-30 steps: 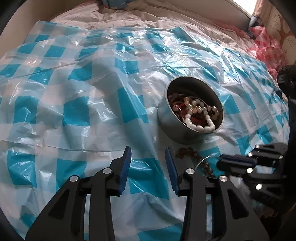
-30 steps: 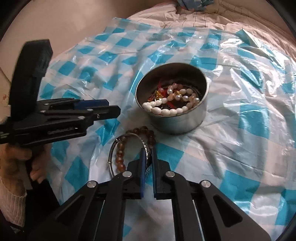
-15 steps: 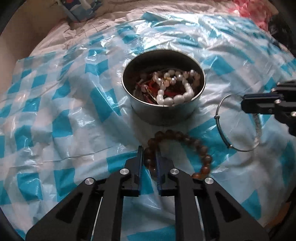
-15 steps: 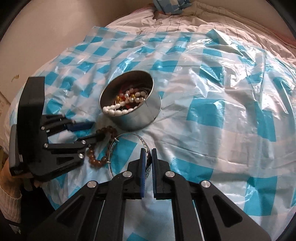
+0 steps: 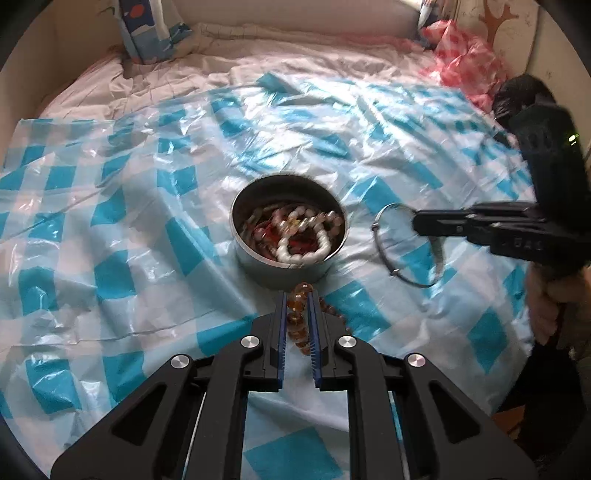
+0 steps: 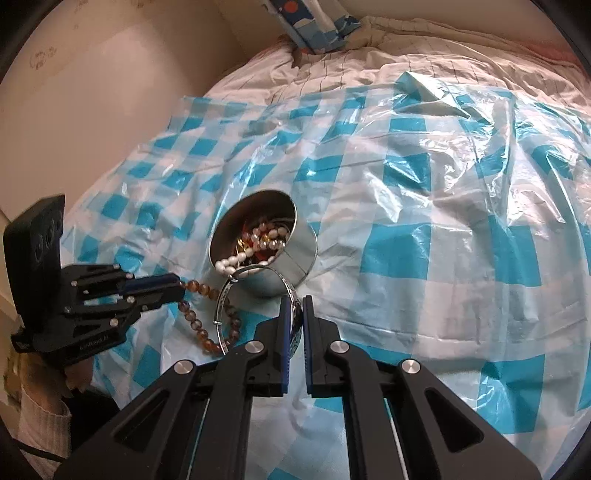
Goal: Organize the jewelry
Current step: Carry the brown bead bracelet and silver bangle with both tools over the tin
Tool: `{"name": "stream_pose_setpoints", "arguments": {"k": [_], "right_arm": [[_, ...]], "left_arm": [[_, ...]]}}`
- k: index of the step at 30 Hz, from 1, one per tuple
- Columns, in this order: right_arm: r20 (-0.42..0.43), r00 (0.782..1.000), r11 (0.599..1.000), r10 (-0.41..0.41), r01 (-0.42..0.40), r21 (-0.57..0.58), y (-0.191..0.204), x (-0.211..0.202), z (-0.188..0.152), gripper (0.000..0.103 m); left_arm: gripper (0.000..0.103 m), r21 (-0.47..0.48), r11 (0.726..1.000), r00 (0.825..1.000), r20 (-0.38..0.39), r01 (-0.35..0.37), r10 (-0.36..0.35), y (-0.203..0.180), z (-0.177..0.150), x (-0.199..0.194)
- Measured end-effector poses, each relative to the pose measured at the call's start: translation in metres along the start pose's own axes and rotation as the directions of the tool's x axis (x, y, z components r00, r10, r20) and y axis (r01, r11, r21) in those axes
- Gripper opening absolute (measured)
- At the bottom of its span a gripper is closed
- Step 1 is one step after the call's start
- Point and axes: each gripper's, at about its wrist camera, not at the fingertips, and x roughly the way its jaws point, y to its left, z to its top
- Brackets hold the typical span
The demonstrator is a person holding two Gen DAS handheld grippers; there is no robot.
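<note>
A round metal tin (image 5: 284,273) holding pearls and several other pieces stands on the checked sheet. Just in front of it, my left gripper (image 5: 298,297) is shut on an amber bead bracelet (image 5: 297,321), which hangs off the sheet between the blue pads. To the right of the tin, my right gripper (image 5: 417,223) is shut on a thin silver bangle (image 5: 382,251) and holds it in the air. In the right wrist view the right gripper (image 6: 293,302) pinches the bangle (image 6: 224,299), and the amber bracelet (image 6: 201,326) dangles from the left gripper (image 6: 180,287) beside the tin (image 6: 301,258).
A crinkled blue-and-white checked plastic sheet (image 5: 129,229) covers a bed with pale bedding (image 5: 295,70). A blue patterned pillow (image 5: 151,29) lies at the head, and a pink plastic bag (image 5: 465,55) sits far right. A wall (image 6: 92,92) runs along the left. Hands hold both gripper handles.
My left gripper closed on the amber bracelet and raised it off the sheet. The right gripper lifted the bangle. Both have drawn back and up from the tin.
</note>
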Motion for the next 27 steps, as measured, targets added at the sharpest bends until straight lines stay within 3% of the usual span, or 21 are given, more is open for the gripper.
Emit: {"name": "stream_pose_setpoints", "arguments": {"k": [4,13,27], "right_arm": [[0.033,0.999,0.999,0.026,-0.027,0.029,-0.004,-0.006,0.005,0.007],[0.100,0.994,0.995,0.053,-0.061,0.073,-0.007,-0.013,0.017,0.007],[0.136,0.988,0.988,0.077,-0.094,0.120,-0.012,-0.002,0.033,0.007]], "left_arm": [[0.010,-0.020,0.997,0.995,0.065,0.077,-0.075,-0.001,0.010,-0.014],[0.010,-0.098,0.979,0.969,0.191,0.178,-0.157,0.003,0.035,-0.030],[0.010,-0.234,0.952,0.972,0.177,0.196,-0.156,0.016,0.056,0.015]]}}
